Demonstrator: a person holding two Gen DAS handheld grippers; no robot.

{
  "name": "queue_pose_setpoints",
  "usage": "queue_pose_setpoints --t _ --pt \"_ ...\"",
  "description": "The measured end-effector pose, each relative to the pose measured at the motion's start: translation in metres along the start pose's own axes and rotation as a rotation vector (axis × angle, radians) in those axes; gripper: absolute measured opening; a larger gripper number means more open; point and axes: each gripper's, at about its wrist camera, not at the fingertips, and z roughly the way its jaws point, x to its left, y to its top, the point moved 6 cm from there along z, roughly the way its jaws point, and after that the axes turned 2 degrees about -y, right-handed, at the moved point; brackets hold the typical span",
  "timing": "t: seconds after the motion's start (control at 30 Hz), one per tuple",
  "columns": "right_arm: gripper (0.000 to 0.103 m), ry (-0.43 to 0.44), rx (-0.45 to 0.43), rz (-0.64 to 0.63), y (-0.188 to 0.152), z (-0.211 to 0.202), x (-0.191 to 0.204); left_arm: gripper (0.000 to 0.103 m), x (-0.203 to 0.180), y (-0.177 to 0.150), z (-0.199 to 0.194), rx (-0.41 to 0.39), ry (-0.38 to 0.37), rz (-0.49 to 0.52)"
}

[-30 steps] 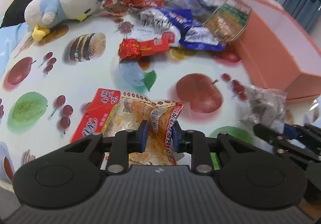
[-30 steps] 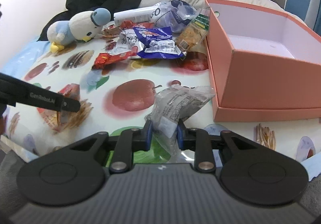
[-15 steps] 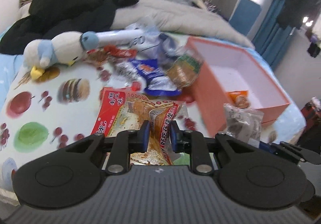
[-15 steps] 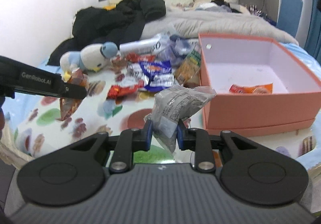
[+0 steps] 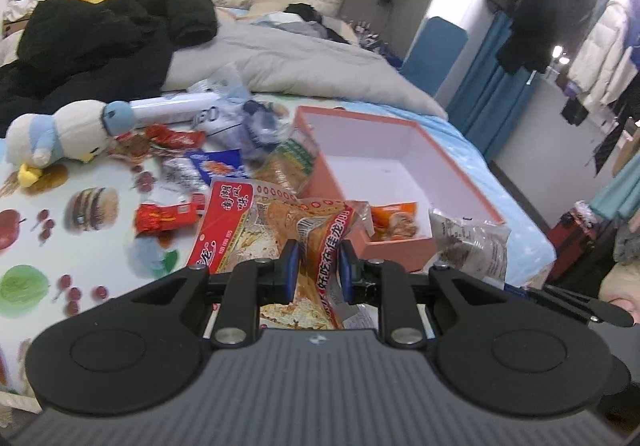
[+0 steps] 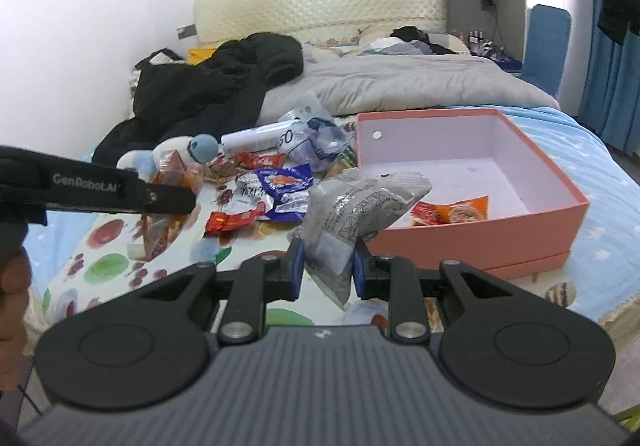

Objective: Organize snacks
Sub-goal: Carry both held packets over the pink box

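My left gripper is shut on a red and orange snack bag, which hangs above the fruit-print cloth. My right gripper is shut on a grey clear-film snack pack, raised just left of the pink box. That box stands open with one orange snack packet lying in its near corner. The grey pack also shows at the right of the left wrist view. In the right wrist view the left gripper's arm crosses at the left with the red bag below it.
Several loose snacks lie in a heap on the cloth left of the box, with a small red packet nearer. A plush bird lies at the far left. Black clothes and a grey duvet fill the bed behind.
Both grippers have risen with their packs off the cloth and tilted up, so the box's inside and the room behind now show. The grips have not changed.
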Motion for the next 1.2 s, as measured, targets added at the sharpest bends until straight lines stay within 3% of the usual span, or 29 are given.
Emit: queue_pose_setpoints --t 0.27,0.57,0.93,1.2 --pt "0.028 -0.043 -0.005 0.039 0.008 -0.014 -0.023 0.024 -0.035 0.006 0.017 0.035 -0.066 0.04" --pt "0.028 -0.074 0.0 0.103 0.02 0.005 -0.053 0.024 -0.058 0.034 0.063 0.068 -0.112 0.056" --pt "0.028 -0.134 0.004 0.136 0.048 0.051 -0.11 0.024 -0.086 0.085 0.155 0.104 -0.166 0.105" --pt "0.028 -0.167 0.039 0.176 0.056 0.099 -0.155 0.024 -0.096 0.106 0.233 0.151 -0.176 0.118"
